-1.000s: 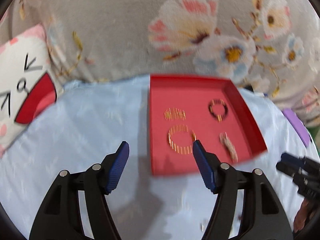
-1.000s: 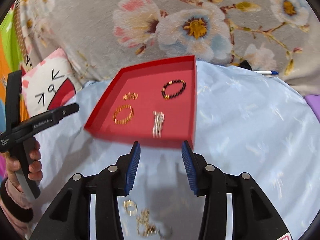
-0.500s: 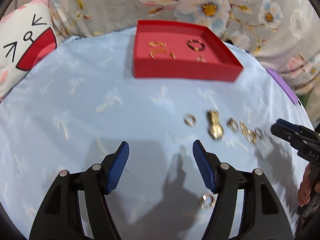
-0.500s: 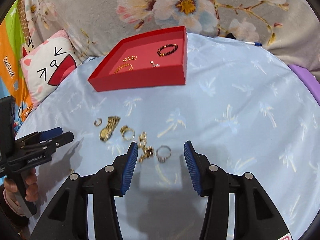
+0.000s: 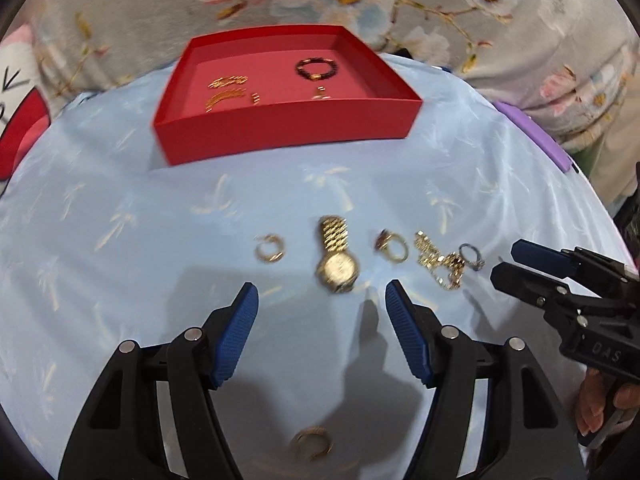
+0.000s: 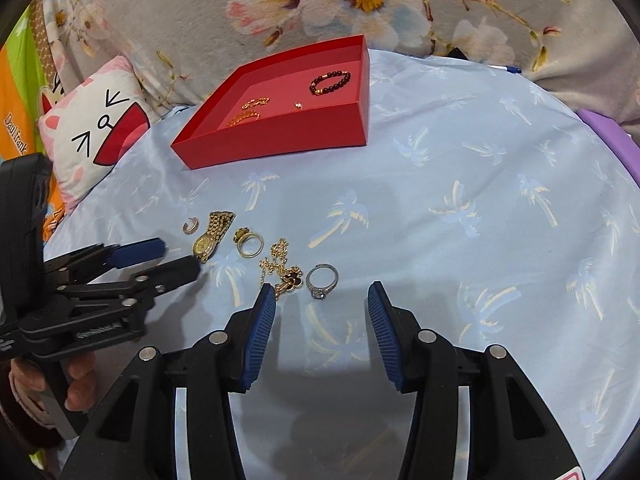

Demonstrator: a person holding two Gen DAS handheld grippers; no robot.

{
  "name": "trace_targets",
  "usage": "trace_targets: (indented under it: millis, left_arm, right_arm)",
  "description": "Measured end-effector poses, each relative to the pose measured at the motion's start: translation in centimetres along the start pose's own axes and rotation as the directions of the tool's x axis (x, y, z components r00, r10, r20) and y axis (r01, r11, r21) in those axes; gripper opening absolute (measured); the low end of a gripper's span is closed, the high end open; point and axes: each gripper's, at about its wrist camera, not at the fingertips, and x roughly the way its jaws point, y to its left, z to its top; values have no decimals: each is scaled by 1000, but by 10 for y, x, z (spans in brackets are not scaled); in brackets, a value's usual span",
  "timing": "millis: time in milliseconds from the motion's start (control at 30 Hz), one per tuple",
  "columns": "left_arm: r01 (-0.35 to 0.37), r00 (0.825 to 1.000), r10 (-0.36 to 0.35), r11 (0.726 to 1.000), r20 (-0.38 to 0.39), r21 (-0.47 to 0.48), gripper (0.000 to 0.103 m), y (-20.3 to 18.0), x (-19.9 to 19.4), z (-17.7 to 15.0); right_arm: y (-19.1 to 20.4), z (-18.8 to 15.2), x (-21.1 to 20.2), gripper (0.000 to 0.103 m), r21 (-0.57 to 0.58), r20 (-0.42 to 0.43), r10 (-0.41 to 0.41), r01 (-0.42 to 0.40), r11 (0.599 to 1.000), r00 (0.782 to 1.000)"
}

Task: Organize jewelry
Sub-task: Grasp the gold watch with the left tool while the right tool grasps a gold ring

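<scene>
Lying just beyond the spread-open left gripper (image 5: 322, 304), the gold watch (image 5: 337, 256) seemingly points its band toward the red tray (image 5: 288, 136); right gripper (image 6: 322, 300) gapes empty.

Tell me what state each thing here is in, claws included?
Left claw: open, empty, above the cloth.
Right claw: open, empty.
Red tray: lidless, holding bracelets.
Gold watch: flat on the cloth, outside the tray.
Silver ring: loose on the cloth.
Gold chain: bunched up.
</scene>
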Motion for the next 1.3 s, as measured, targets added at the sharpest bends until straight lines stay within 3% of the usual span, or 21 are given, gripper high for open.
trace_targets:
  millis: [233, 367, 633, 833, 1100, 1300]
  left_arm:
    - [-33, 999, 33, 999, -5, 30, 51, -13, 18, 10]
    - [-37, 999, 36, 999, 5, 40, 24, -13, 17, 9]
    - [-13, 1000, 13, 999, 16, 39, 23, -10, 11, 7]
    - [-19, 998, 17, 1000, 61, 17, 23, 4, -16, 1]
    - [-59, 996, 60, 998, 65, -8, 23, 31, -33, -22]
    - [-47, 998, 49, 998, 45, -48, 23, 43, -27, -27]
  right_arm:
    - [-4, 1, -2, 48, 10, 4, -3, 3, 1000, 1000]
    - [-2, 0, 0, 48, -4, 0, -4, 4, 1000, 1000]
    - [4, -1, 1, 48, -30, 1, -8, 8, 1000, 1000]
    - [20, 7, 3, 48, -81, 2, 34, -34, 996, 999]
    - [51, 25, 31, 48, -173, -30, 77, -81, 982, 997]
    - [62, 36, 53, 47, -200, -52, 78, -87, 976, 996]
